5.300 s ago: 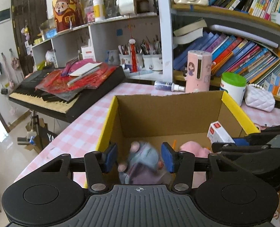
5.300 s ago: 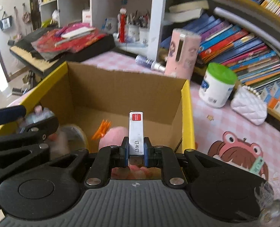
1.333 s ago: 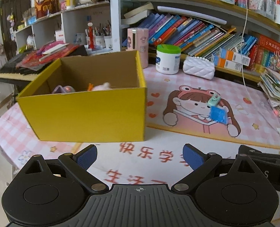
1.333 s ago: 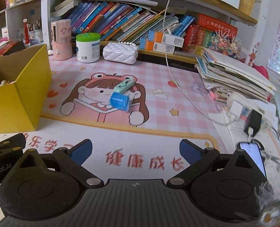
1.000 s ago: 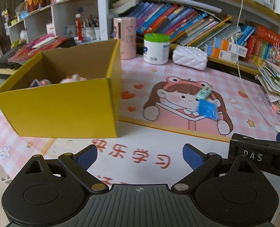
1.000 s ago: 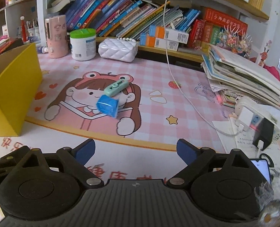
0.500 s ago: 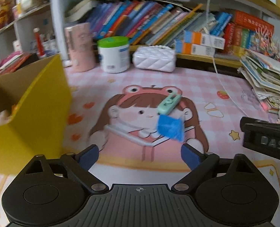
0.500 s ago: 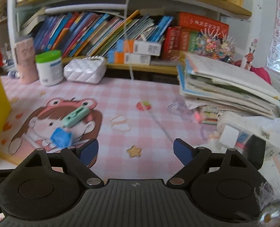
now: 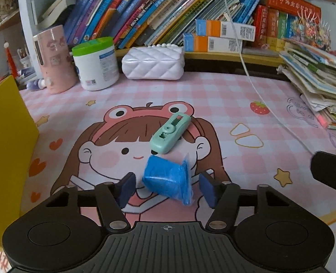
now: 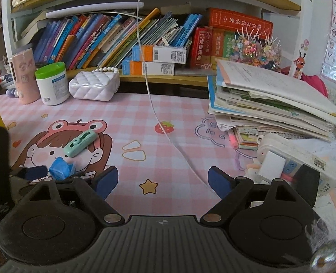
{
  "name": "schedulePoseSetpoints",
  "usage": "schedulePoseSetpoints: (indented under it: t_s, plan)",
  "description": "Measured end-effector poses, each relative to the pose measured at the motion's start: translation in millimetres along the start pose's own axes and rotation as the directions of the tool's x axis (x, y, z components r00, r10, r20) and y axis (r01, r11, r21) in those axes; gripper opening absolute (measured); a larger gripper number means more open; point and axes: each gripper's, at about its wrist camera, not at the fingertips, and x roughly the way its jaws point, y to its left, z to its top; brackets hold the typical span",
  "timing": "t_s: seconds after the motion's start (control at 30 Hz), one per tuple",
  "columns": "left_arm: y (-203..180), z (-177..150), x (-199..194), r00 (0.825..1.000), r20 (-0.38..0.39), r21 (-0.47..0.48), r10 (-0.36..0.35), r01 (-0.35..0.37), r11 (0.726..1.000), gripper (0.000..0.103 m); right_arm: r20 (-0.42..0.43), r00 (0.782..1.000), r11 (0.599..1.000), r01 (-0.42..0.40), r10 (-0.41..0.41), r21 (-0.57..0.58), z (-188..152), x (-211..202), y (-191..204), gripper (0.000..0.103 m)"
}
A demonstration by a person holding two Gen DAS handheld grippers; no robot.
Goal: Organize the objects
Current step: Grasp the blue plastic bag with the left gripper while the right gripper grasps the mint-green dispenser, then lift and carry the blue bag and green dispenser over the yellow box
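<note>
I have the left gripper (image 9: 166,187) low over the cartoon desk mat (image 9: 213,95), its jaws closing with the blue wrapped packet (image 9: 168,182) between them. In the left wrist view a narrow gap shows on each side of the packet, so the pads (image 9: 126,188) are not pressing on it; it lies tilted on the mat at lower centre of the frame. Just above it, nearly touching its upper edge, lies the mint-green correction tape (image 9: 170,134), set diagonally across the printed girl's hair.

The right gripper (image 10: 163,182) stands with its jaws spread wide and nothing between them, only bare mat with a printed star. In that view the packet and the tape sit at lower left, with the left gripper's blue pads either side of the packet.

The yellow box (image 9: 6,159) fills the left edge of the left wrist frame. A white cable (image 10: 159,118) runs down from the bookshelf across the mat. At upper left stand a green-lidded white tub (image 9: 95,64) and a white quilted purse (image 9: 153,62); a stack of books (image 10: 270,104) occupies the right of the right wrist frame.
</note>
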Motion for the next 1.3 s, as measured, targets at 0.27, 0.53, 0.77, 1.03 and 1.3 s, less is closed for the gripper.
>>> schedulePoseSetpoints:
  t_s: [0.27,0.53,0.77,1.03,1.3]
  plan:
    - [20.7,-0.4,-13.5,1.000,0.007,-0.060,0.015,-0.014,0.998,0.039,0.003,0.998,0.998,-0.058,0.058,-0.032,4.0,12.7,8.8,0.086]
    - [56.7,-26.1,-57.3,0.999,-0.021,-0.105,0.040,-0.042,0.994,0.039,-0.031,0.961,0.951,-0.278,0.276,-0.133,21.7,59.0,43.6,0.087]
    - [76.6,-42.5,-85.8,0.997,-0.047,-0.140,0.061,-0.067,0.988,0.039,-0.133,0.884,0.762,-0.455,0.448,-0.462,34.4,118.0,87.3,0.086]
    - [85.6,-51.5,-105.5,0.998,-0.045,-0.158,0.049,-0.056,0.986,0.039,-0.197,0.830,0.733,-0.554,0.522,-0.393,44.3,152.2,85.1,0.068]
    - [89.9,-53.6,-112.0,0.999,-0.027,-0.178,0.042,-0.046,0.983,0.039,-0.169,0.875,0.802,-0.484,0.454,-0.351,37.2,136.2,84.3,0.068]
